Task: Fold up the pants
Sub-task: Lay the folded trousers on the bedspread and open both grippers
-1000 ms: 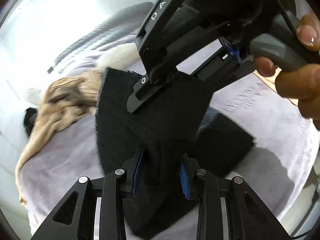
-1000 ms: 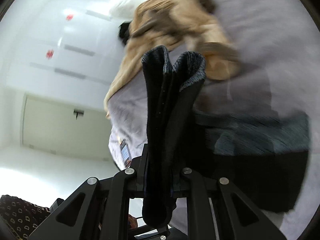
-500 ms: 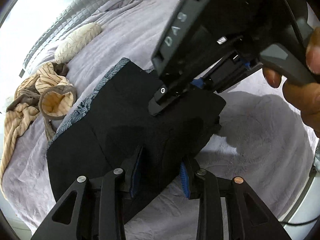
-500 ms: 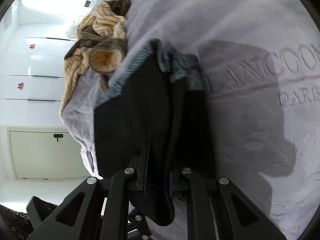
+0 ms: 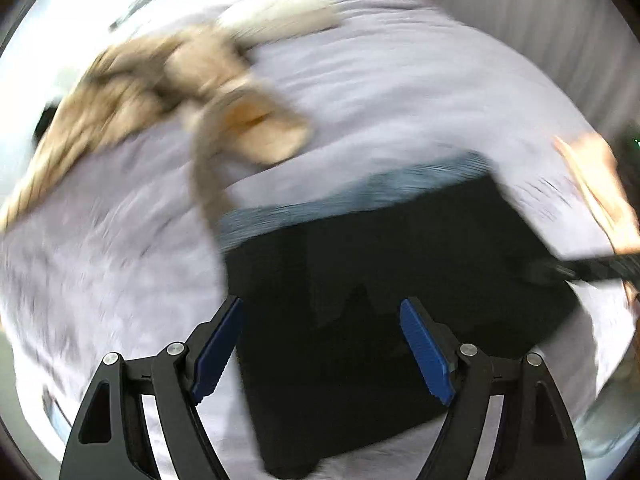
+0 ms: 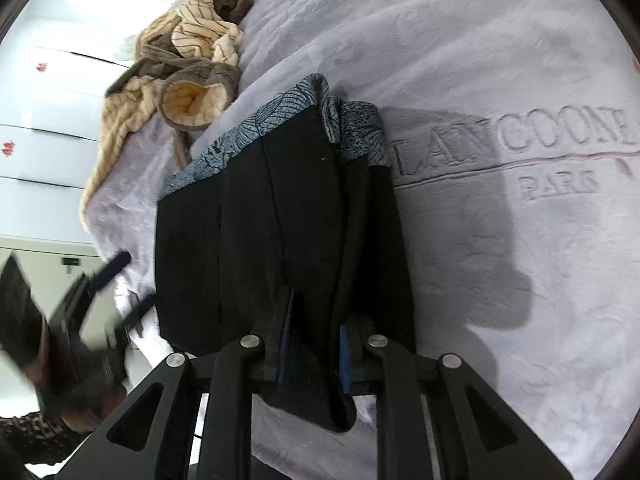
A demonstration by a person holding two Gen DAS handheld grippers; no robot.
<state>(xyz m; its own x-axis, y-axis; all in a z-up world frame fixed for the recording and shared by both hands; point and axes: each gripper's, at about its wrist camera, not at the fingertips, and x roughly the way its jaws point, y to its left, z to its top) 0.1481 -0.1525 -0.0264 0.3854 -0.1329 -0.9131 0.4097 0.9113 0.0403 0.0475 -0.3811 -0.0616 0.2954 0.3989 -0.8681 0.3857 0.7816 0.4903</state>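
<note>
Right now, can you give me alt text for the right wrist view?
The right gripper is shut on the edge of folded black pants lying on a lavender blanket. A striped tan garment is heaped beyond them.

"LANCOONE" over "PARIS" embossed on the lilac blanket (image 6: pixel 500 80)

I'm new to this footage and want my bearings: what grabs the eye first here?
The black pants, folded into a dark block with a blue patterned waistband, lie mid-frame on the lilac bedspread. The right gripper is clamped on their near edge, while the left gripper hangs open above them. A tan striped garment is heaped beyond.
</note>
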